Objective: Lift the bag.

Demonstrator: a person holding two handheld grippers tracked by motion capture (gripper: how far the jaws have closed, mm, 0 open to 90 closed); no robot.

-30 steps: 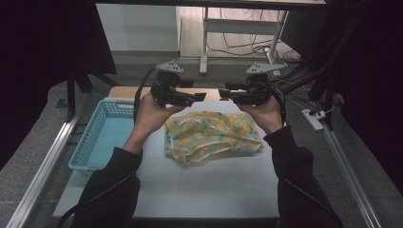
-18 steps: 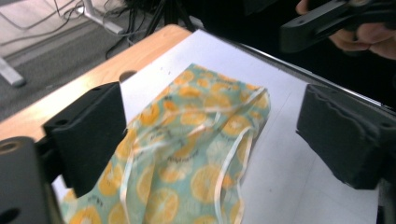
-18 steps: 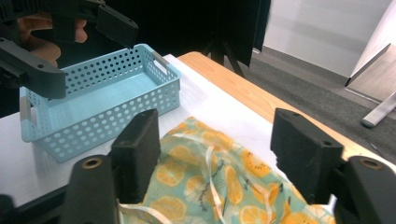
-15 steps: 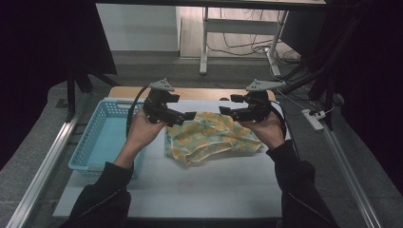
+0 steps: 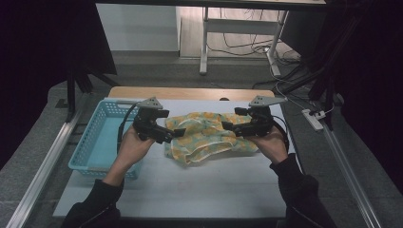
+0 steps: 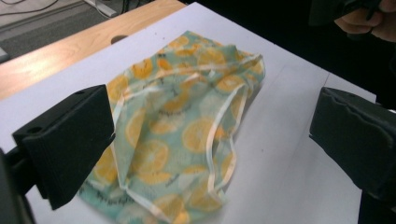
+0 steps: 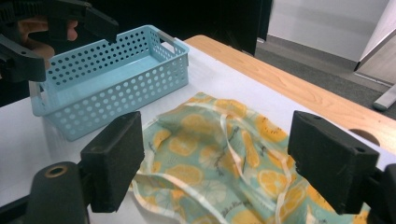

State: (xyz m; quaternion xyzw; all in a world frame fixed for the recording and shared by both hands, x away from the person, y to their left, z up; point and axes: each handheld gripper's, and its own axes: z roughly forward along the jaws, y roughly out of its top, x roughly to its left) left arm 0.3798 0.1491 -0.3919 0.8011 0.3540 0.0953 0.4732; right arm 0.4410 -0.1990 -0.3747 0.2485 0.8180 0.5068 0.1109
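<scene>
Item: teal cloth printed with orange slices, lying crumpled mid-counter beside the blue perforated basket; I am lowering my left hand-held gripper and right hand-held gripper, jaws just opened, nothing pinched.

left gripper: held low in the left hand, jaws spread wide, just opened further, nothing clamped | right gripper: held in the right hand, tips turned toward the left gripper, jaws parted, just opened further, nothing clamped
</scene>
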